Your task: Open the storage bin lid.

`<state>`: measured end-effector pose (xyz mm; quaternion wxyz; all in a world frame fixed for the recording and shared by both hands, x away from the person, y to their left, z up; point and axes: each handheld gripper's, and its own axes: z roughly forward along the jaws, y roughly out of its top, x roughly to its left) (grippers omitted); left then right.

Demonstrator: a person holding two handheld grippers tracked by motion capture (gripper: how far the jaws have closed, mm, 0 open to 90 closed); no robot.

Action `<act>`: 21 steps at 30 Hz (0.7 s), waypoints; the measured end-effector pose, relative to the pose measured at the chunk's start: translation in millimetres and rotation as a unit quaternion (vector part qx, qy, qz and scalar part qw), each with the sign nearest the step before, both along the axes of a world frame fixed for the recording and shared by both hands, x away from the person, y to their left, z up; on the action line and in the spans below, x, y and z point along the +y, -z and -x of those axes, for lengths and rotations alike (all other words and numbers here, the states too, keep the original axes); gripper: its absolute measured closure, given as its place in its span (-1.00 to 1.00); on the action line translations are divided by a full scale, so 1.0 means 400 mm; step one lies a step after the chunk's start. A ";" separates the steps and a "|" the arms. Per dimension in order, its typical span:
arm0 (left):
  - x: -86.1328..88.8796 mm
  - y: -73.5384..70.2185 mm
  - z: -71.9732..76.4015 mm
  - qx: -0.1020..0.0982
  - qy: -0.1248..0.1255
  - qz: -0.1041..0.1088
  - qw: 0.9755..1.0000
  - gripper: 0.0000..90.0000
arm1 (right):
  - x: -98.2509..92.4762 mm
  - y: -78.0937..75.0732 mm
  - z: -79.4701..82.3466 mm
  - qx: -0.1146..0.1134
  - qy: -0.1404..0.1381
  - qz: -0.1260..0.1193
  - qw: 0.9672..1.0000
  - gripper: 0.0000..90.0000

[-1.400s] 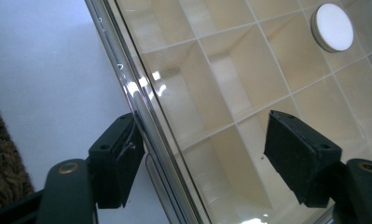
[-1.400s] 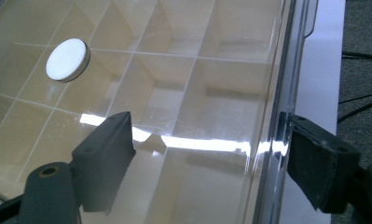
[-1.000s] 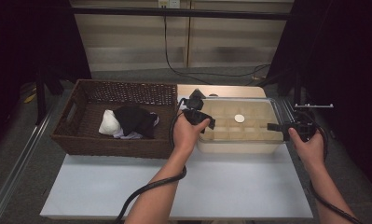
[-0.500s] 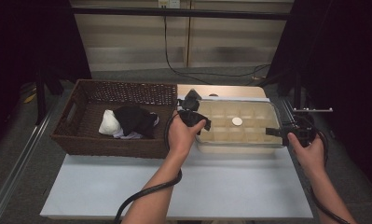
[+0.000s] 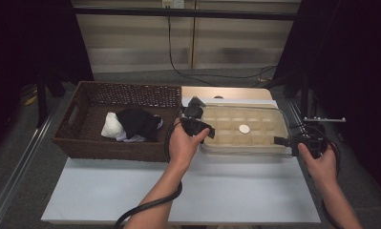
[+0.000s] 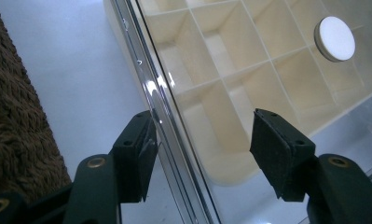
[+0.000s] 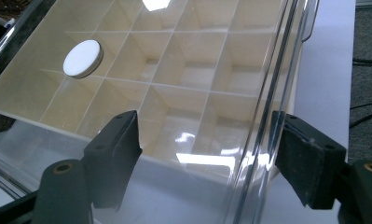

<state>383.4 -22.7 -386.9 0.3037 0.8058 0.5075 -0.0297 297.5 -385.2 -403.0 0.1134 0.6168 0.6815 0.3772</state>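
A cream divider box [image 5: 226,143] under a clear lid [image 5: 269,119] with a white round knob [image 5: 244,129] lies on the white table. My left gripper [image 5: 197,125] is at its left end. In the left gripper view the gripper [image 6: 207,158] straddles the lid's rim [image 6: 151,88]; its jaws have just been closing, with the rim close to the left pad [image 6: 144,156] and the right pad clear of it. My right gripper [image 5: 281,141] is at the box's right end. In its own view it [image 7: 207,158] stands open around the lid's edge [image 7: 263,121], neither pad pressing.
A brown wicker basket [image 5: 83,143] stands left of the box, holding a white bundle [image 5: 111,126] and a black cloth [image 5: 138,123]. Bare white tabletop [image 5: 226,191] lies in front. A wooden board [image 5: 226,93] shows behind the box, and dark floor on both sides.
Both hands and the box with its knob have shifted a little toward the near edge of the table. More of the wooden board shows behind the box.
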 end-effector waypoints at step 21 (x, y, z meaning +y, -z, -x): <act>0.023 -0.001 0.068 -0.016 0.007 0.002 1.000 0.12 | 0.001 0.015 0.062 -0.004 -0.001 -0.010 1.000 -0.40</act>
